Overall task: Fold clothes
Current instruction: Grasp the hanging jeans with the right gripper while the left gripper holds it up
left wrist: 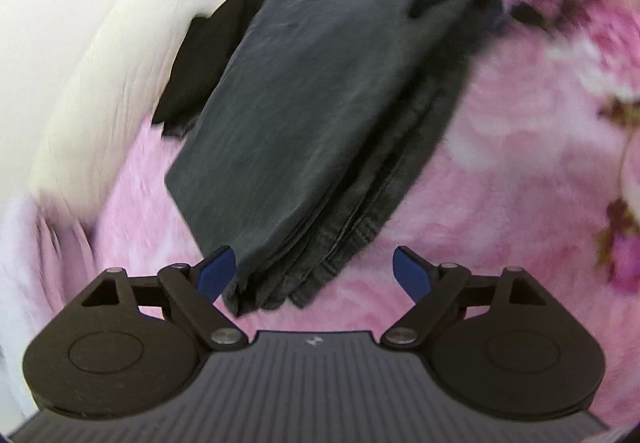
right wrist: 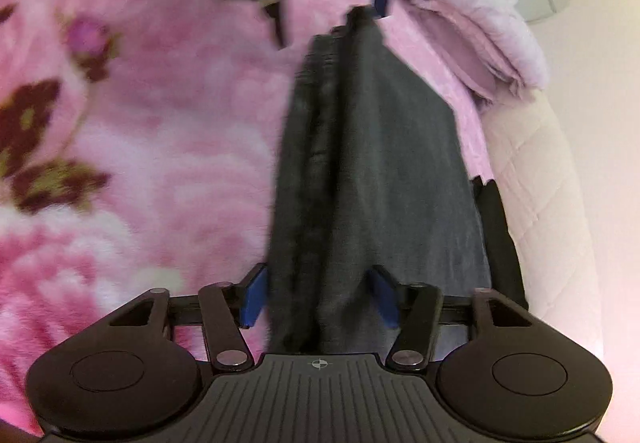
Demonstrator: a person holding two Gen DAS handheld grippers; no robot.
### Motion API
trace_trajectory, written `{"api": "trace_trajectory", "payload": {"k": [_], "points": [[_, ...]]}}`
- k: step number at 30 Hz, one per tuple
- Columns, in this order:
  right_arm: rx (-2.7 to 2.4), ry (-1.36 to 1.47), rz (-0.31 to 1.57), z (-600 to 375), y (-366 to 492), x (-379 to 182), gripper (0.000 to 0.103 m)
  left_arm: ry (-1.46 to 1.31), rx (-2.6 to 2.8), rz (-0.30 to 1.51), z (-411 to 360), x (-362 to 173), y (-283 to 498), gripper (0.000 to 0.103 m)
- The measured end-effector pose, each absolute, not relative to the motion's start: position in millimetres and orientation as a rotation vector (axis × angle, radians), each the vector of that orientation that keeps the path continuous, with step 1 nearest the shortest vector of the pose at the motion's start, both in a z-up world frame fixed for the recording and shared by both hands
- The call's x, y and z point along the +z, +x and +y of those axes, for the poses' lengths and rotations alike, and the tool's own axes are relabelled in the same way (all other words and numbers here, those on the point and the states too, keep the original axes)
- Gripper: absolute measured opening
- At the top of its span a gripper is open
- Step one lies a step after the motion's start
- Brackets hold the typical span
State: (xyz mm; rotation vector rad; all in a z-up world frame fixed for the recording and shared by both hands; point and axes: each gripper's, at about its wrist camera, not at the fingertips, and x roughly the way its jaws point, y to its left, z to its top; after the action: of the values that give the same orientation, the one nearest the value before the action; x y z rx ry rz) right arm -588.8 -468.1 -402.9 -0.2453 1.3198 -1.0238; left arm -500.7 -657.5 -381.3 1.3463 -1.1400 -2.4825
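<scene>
Left tongs [left wrist: 314, 275] spread apart, near corner of the folded dark jeans [left wrist: 316, 115] between the pads, not gripped. Right tongs [right wrist: 318, 297] apart too, straddling the opposite end of the jeans. Jeans lie on the pink floral blanket [left wrist: 520, 147], near the bed's white edge [left wrist: 100, 55].

The left gripper [left wrist: 314, 271] holds its blue pads [left wrist: 216, 273] wide apart, gripping nothing. The right gripper [right wrist: 318, 297] also has its jaws parted. From the left camera, the right gripper appears at 1 o'clock.
</scene>
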Motion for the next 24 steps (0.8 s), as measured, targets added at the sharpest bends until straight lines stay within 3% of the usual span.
{"api": "trace_trajectory", "payload": {"k": [7,8,9,13,14,15,16,18,24], "points": [[-1.058,-0.120,1.230,-481.8,-611.0,-342.8,0.021,1.241,-2.311,-1.463,-649.1,-411.4,-524.8,0.085],[-1.067,-0.108,1.223,-483.1,-614.0,-334.9,0.021,1.248,-2.278,-1.495,-651.7,-415.2,-528.9,0.079],[-1.072,-0.096,1.219,-484.0,-617.8,-329.6,0.021,1.272,-2.270,-1.496,-654.9,-416.6,-532.3,0.065],[-1.054,-0.077,1.223,-462.2,-607.5,-330.5,0.022,1.346,-2.319,-1.415,-664.6,-412.2,-540.9,0.051],[-1.048,-0.085,1.234,-453.9,-604.5,-333.9,0.024,1.352,-2.336,-1.393,-665.5,-409.9,-541.5,0.047],[-1.057,-0.090,1.241,-447.9,-601.4,-339.3,0.035,1.355,-2.357,-1.370,-666.5,-407.4,-541.5,0.045],[-1.078,-0.095,1.244,-443.3,-598.2,-346.1,0.055,1.360,-2.377,-1.347,-667.6,-404.7,-541.7,0.044],[-1.097,-0.119,1.248,-438.3,-588.0,-358.3,0.066,1.377,-2.415,-1.286,-671.6,-398.8,-544.5,0.043],[-1.152,-0.207,1.303,-456.3,-568.6,-403.1,0.066,1.457,-2.508,-1.086,-688.9,-382.7,-550.9,0.042]]}}
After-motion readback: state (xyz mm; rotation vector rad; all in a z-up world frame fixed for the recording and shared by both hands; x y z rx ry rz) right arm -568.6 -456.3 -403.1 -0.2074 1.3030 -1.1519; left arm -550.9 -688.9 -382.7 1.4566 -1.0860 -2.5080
